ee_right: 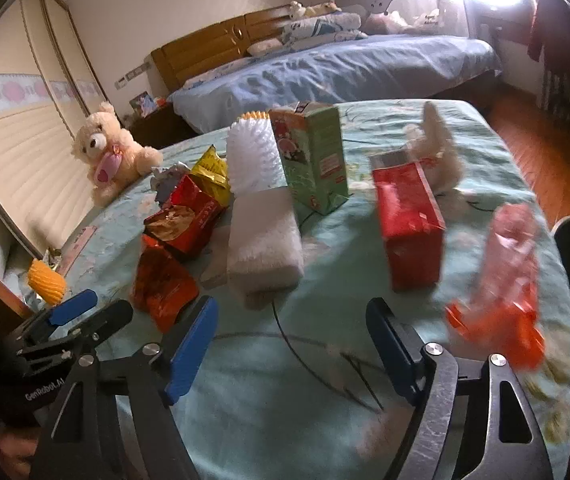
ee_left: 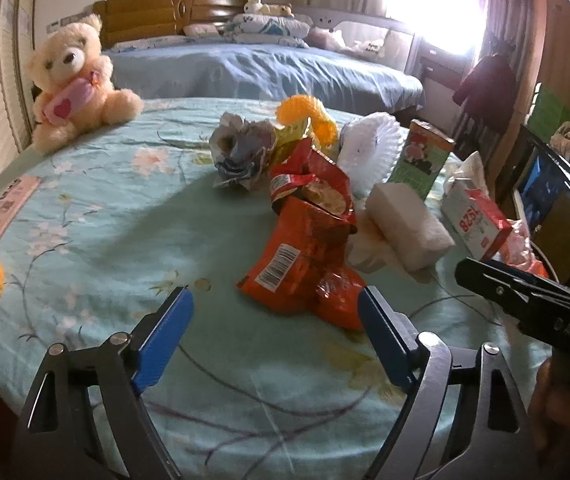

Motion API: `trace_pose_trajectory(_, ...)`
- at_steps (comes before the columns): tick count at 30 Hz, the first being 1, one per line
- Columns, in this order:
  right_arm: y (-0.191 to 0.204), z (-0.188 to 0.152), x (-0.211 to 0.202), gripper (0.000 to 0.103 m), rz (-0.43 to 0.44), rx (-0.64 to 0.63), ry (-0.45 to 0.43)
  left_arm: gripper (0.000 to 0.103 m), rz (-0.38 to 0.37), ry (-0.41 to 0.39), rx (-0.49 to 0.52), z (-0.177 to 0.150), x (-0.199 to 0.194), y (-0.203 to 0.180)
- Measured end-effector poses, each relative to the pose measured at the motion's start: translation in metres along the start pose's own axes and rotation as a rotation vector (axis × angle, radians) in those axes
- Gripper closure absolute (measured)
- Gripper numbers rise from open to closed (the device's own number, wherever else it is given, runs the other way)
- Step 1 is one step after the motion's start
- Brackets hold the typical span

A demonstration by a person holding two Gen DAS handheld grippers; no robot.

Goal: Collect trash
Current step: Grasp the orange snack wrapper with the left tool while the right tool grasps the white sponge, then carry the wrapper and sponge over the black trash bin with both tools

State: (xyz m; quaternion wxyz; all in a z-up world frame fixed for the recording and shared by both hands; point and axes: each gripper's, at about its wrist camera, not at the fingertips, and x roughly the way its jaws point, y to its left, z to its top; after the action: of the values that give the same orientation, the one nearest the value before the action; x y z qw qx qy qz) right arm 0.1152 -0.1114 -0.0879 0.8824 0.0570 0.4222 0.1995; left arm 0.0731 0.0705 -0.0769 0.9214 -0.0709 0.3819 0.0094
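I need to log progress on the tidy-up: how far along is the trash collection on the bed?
Nothing looks collected yet. The orange snack bag, red wrapper, crumpled paper, white foam block, green carton and red tissue box all lie on the floral sheet. Left gripper and right gripper are open and empty, above the sheet. Everything remains.

At your ten o'clock a cream teddy bear (ee_left: 72,80) sits upright on the floral bedspread (ee_left: 97,220); at twelve o'clock lies a blue-covered bed (ee_left: 269,72) with wooden headboard (ee_left: 169,14).
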Motion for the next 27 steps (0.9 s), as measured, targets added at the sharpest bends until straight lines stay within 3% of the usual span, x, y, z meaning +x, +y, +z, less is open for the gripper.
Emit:
trace_pose_trajectory(5,0.0,0.011,0.02,0.028,0.002,0.001,0.04,0.025,-0.022,0.044,-0.008,0.005,0.017,0.003)
trace_pose_trajectory(11,0.008,0.02,0.034,0.028,0.021,-0.012,0.064,0.049,-0.076,0.062,0.002,0.005,0.024,0.001)
trace_pose_trajectory(13,0.011,0.02,0.04,0.041,0.018,-0.021,0.073,0.06,-0.106,0.061,0.001,0.005,0.024,0.001)
trace_pose_trajectory(15,0.014,0.02,0.04,0.055,0.005,-0.031,0.068,0.062,-0.122,0.062,-0.005,0.004,0.023,0.002)
trace_pose_trajectory(19,0.012,0.016,0.033,0.056,0.028,-0.015,0.063,0.072,-0.151,0.061,-0.015,0.003,0.019,0.004)
trace_pose_trajectory(27,0.012,0.005,-0.002,0.056,0.049,-0.005,0.021,0.074,-0.167,0.033,-0.005,0.002,0.001,-0.002)
